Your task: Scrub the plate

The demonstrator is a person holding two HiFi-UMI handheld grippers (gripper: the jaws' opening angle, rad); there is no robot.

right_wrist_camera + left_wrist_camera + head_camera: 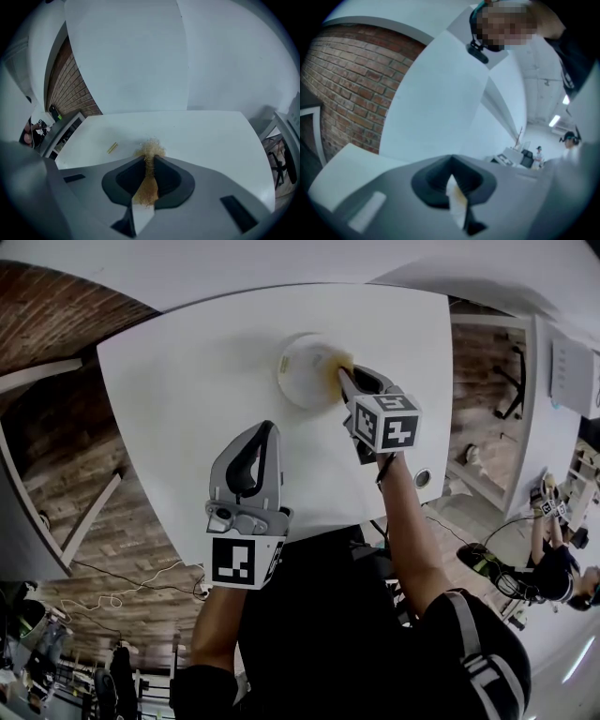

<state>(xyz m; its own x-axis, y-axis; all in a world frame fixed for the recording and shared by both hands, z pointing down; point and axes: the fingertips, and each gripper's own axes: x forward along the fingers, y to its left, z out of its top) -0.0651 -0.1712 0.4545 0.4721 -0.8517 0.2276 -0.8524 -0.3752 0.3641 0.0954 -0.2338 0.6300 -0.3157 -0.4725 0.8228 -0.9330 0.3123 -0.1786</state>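
Note:
A white plate [305,371] lies on the white table [187,409], toward its far side. My right gripper [344,379] is at the plate's right rim, shut on a golden, fibrous scrubber [336,365] that rests against the plate. In the right gripper view the scrubber [150,150] sticks out between the closed jaws of the right gripper [150,161], and the plate is hidden. My left gripper [261,435] is held up over the table's near edge, away from the plate, jaws shut and empty. The left gripper [452,164] points up at a white wall and a brick wall.
A small yellow sliver [112,147] lies on the table left of the scrubber. The table's near edge [309,526] is just in front of me. A second white table [553,409] stands to the right, where another person [553,563] works. Brick wall [351,89] stands on the left.

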